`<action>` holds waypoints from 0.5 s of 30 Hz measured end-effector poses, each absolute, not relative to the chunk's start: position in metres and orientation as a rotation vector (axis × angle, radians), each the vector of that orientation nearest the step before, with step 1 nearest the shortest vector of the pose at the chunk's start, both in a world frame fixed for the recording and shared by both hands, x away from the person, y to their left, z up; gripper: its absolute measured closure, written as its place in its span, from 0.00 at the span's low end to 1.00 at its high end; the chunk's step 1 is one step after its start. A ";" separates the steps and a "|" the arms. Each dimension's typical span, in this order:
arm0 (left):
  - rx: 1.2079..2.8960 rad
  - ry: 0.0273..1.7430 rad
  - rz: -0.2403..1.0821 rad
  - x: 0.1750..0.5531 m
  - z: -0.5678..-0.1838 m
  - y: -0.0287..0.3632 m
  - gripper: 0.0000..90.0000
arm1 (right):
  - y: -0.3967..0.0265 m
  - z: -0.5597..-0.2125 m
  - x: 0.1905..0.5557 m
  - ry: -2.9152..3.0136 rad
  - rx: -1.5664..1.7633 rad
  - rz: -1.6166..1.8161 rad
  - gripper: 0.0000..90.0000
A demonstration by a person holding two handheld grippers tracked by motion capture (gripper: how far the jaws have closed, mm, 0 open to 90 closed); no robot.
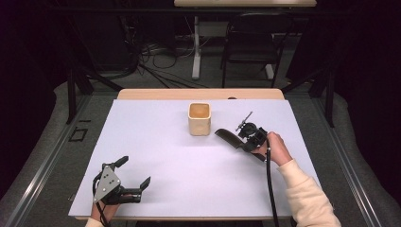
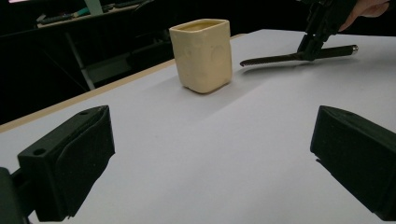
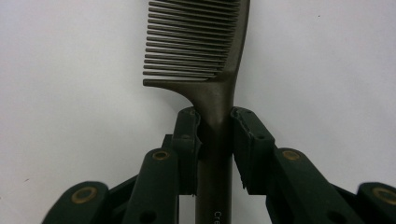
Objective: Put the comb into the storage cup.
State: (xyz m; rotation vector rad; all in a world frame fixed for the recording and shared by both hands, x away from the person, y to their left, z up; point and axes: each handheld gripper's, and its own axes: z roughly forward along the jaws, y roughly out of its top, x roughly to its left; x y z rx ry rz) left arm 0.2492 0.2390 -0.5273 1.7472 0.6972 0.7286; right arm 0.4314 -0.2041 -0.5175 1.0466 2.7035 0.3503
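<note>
Comb gripped by its handle, cup waiting nearby

The right gripper (image 1: 248, 135) has its jaws clamped on the handle of a dark comb (image 3: 205, 60), just below where the teeth begin. Gripping it there leaves the toothed end free and pointing away from the hand, toward the cream cup (image 1: 199, 118). From the left gripper view the comb (image 2: 280, 58) lies close to level and low over the white tabletop (image 1: 189, 179), a little to the side of the cup (image 2: 201, 53) and not touching it. The cup stands upright with its mouth open, which would suit dropping the comb in end first. The left gripper (image 1: 134, 178) rests near the front edge, well apart from both, its jaws wide apart and holding nothing, probably kept clear of the work
</note>
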 end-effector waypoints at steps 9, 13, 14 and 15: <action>1.748 0.695 0.732 0.248 -0.527 0.239 0.00 | -0.211 -0.512 0.428 2.691 1.052 0.392 0.79; 1.744 0.699 0.730 0.249 -0.527 0.240 0.00 | -0.214 -0.508 0.426 2.685 1.063 0.429 0.79; 1.746 0.697 0.732 0.249 -0.527 0.240 0.00 | -0.214 -0.508 0.426 2.685 1.063 0.429 0.79; 1.745 0.697 0.734 0.249 -0.527 0.240 0.00 | -0.215 -0.507 0.425 2.687 1.064 0.448 0.79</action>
